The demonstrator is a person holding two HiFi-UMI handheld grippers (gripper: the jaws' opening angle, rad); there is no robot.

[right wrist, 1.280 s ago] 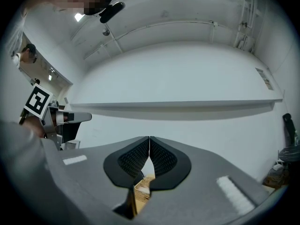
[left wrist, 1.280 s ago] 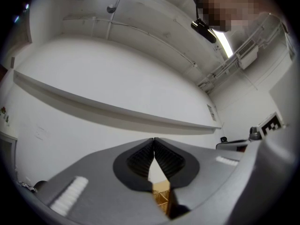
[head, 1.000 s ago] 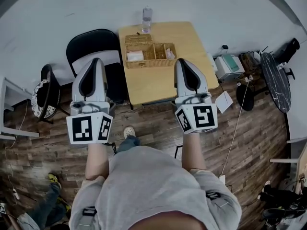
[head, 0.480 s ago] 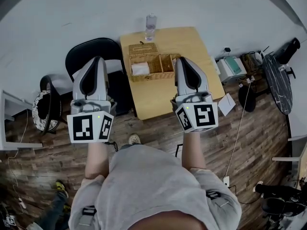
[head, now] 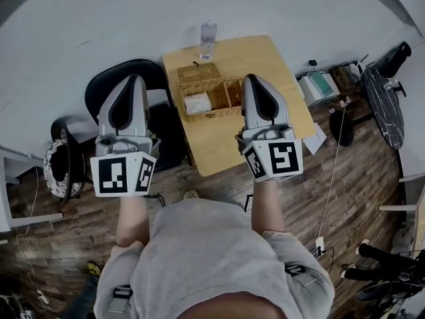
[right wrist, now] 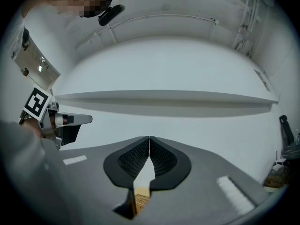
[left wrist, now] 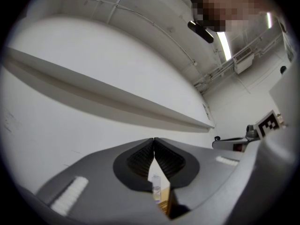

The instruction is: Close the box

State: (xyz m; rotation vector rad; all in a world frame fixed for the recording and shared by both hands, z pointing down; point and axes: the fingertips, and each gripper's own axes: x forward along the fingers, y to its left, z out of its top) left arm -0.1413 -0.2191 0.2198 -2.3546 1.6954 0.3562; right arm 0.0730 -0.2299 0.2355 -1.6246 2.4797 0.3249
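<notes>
We see a light wooden surface (head: 265, 65) on dark floor planks (head: 345, 198), with a black chair (head: 167, 128) at its 9 o'clock. The wicker box (head: 219, 97) lies on the surface, lid open, showing between our left tongs (head: 135, 78) and right tongs (head: 252, 80), both pressed together and empty. A bottle (head: 208, 37) stands at the box's 12 o'clock.

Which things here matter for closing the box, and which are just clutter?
For the job: wicker box, open lid, left hand-held gripper, right hand-held gripper.
Lying about: water bottle, black chair.
</notes>
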